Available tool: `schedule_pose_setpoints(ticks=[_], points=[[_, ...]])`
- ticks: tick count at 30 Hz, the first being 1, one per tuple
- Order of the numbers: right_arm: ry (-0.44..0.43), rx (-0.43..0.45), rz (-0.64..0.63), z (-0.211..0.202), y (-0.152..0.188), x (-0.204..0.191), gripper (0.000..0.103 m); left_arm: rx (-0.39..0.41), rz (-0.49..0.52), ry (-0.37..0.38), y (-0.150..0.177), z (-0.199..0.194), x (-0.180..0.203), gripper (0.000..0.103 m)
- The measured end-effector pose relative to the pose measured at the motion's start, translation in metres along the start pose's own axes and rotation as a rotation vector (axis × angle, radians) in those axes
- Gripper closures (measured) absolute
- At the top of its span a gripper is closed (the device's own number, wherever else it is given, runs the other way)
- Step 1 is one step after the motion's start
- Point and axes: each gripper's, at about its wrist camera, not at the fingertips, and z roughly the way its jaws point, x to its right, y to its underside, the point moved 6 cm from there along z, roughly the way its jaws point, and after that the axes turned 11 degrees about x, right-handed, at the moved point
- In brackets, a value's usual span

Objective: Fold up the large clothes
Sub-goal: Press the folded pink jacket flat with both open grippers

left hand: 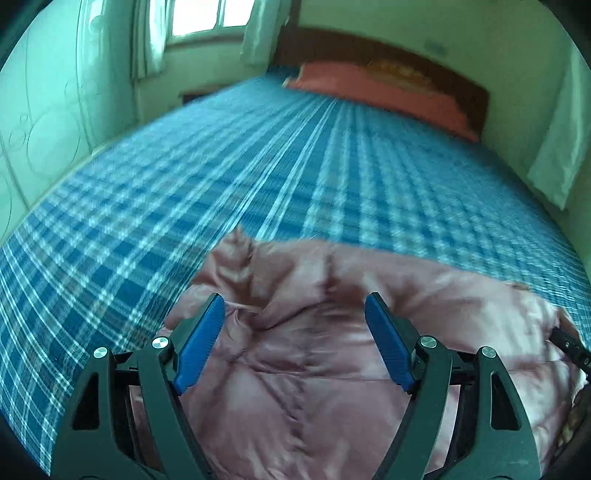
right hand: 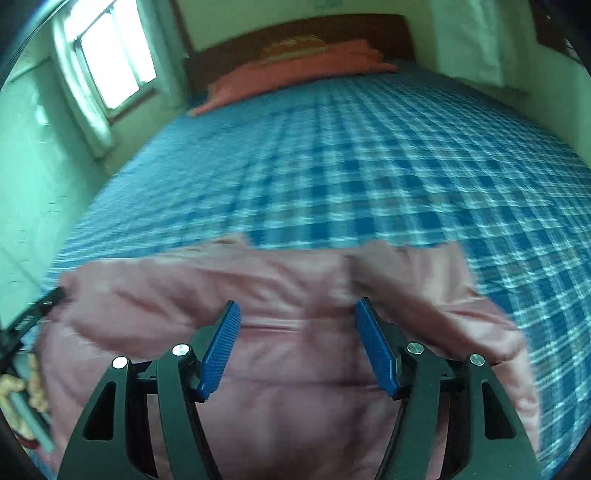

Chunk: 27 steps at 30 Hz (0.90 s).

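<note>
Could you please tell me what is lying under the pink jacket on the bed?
The pink jacket lies on a blue checked sheet, which shows all around it. Whether anything else sits beneath the jacket cannot be seen, because its padding covers that spot.

jacket: dusty pink, quilted
bed sheet: blue with white plaid
pillow: salmon red
headboard: dark brown
tongs' pads: blue, on black arms
</note>
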Motion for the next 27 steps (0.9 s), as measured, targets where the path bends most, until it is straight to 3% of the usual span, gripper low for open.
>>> schedule_pose_setpoints(ticks=[2, 5, 8, 12, 13, 15, 16, 22, 27], points=[[-0.018, -0.006, 0.017, 0.008, 0.004, 0.004, 0.038, -0.055, -0.031, 0.013, 0.008, 0.016, -0.004, 0.023], [0.007, -0.009, -0.015, 0.009, 0.001, 0.000, 0.038, -0.054, 0.009, -0.019, 0.006, 0.021, 0.002, 0.022], [0.030, -0.011, -0.042, -0.010, -0.003, 0.000, 0.038, -0.045, -0.011, -0.004, 0.000, 0.004, 0.000, 0.022], [0.122, -0.007, -0.094, -0.024, 0.002, 0.013, 0.038, -0.001, -0.065, 0.039, 0.001, -0.031, -0.015, 0.022], [0.105, -0.029, -0.079, -0.019, 0.009, 0.018, 0.036, -0.004, -0.046, 0.022, 0.005, -0.027, -0.017, 0.022], [0.059, -0.030, -0.025, -0.015, 0.009, 0.024, 0.033, -0.085, -0.013, 0.018, 0.022, -0.007, -0.018, 0.020], [0.057, -0.031, -0.012, -0.017, 0.008, 0.025, 0.033, -0.081, -0.031, 0.023, 0.020, -0.008, -0.020, 0.020], [0.087, 0.001, -0.004, -0.079, 0.013, 0.042, 0.033, -0.064, -0.061, 0.027, 0.011, -0.046, -0.035, 0.020], [0.069, 0.008, 0.057, -0.142, 0.051, 0.066, 0.033, -0.044, -0.143, 0.037, 0.033, -0.098, -0.076, 0.020]])
